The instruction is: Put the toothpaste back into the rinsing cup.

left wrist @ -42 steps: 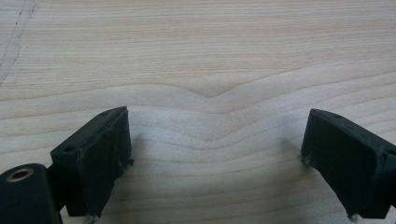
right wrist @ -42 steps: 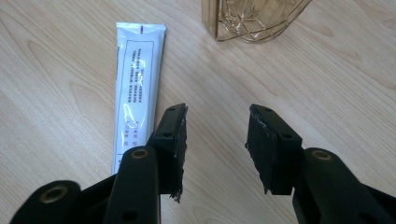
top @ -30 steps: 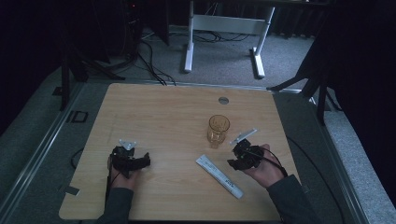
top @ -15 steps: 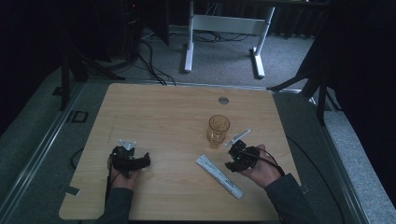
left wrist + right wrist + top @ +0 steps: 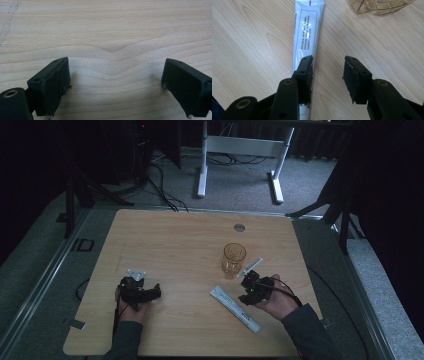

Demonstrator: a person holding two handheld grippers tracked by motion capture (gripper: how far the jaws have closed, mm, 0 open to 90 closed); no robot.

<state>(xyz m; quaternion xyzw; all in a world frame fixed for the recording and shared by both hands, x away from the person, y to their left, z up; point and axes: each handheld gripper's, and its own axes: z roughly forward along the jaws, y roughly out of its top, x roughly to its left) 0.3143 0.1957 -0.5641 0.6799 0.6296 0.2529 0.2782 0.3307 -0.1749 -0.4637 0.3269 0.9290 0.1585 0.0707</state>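
A long white printed packet [image 5: 235, 309] lies flat and slanted on the wooden table [image 5: 175, 245]. An amber glass [image 5: 233, 260] stands upright just beyond it. My right gripper [image 5: 248, 288] sits low between the two, right of the packet's upper end. In the right gripper view its jaws [image 5: 328, 62] have just been closing but stay open over bare wood. The packet [image 5: 308, 32] runs under the left jaw, and the glass's base [image 5: 382, 6] shows at the top. My left gripper [image 5: 150, 293] rests on the table's left part, with its jaws [image 5: 116, 67] open wide over bare wood.
A round metal grommet [image 5: 239, 227] sits near the table's far edge. Beyond the table a white desk frame [image 5: 240, 145] and loose cables [image 5: 160, 185] lie on the grey carpet. A dark stand [image 5: 345, 215] rises at the far right corner.
My right gripper has edged slightly left, toward the packet's upper end. The left gripper, the glass and the packet have stayed where they were.
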